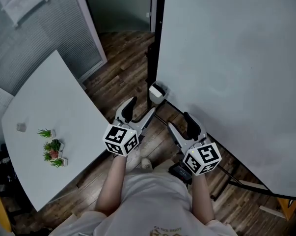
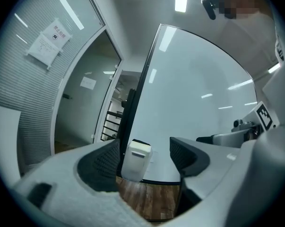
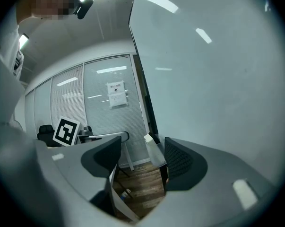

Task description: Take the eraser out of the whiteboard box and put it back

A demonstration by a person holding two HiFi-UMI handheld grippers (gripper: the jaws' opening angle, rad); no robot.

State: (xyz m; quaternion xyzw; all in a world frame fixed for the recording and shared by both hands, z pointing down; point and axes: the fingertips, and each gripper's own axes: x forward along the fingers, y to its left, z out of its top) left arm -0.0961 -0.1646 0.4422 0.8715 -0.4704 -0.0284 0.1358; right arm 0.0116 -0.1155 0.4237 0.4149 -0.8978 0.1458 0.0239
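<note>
The whiteboard [image 1: 231, 68] stands on the right, and a small white box [image 1: 157, 92] hangs at its lower left corner. A dark strip shows in the box's open top; I cannot tell if it is the eraser. My left gripper [image 1: 142, 109] is open, a short way in front of the box and apart from it. In the left gripper view the box [image 2: 137, 159] shows ahead between the open jaws of the left gripper [image 2: 144, 150]. My right gripper [image 1: 178, 121] is open too, nearer me, below the board's edge. The right gripper view shows the box [image 3: 154, 152] just ahead, by the right-hand jaw of the empty right gripper [image 3: 142, 151].
A white table [image 1: 64, 107] with small potted plants [image 1: 53, 151] stands at the left. Glass partitions [image 1: 35, 28] and a doorway lie beyond it. The whiteboard's stand legs [image 1: 226, 173] and a dark object [image 1: 179, 171] are on the wooden floor near my feet.
</note>
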